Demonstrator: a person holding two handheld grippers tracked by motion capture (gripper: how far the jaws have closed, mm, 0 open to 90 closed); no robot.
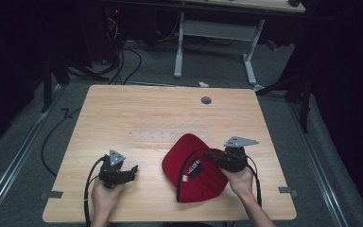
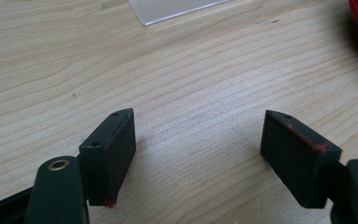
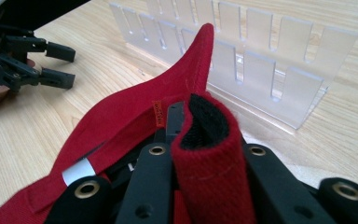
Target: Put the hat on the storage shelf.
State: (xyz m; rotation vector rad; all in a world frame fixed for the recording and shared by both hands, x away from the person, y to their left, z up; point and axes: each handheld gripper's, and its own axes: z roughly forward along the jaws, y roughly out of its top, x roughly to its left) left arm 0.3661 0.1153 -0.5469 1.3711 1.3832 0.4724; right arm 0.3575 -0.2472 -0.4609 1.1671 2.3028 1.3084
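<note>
My right gripper clamps the red fabric cap's strap, just before the clear slotted plastic rack; left gripper waits, jaws apart, beside it. Placement seemingly remains.

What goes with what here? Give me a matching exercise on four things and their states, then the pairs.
1. left gripper
2. right gripper
3. red cap
4. clear slotted rack

A. pinched at its strap
B. open over bare wood
C. standing beyond the cap
D. shut on red fabric

Pairs: 1-B, 2-D, 3-A, 4-C
</note>
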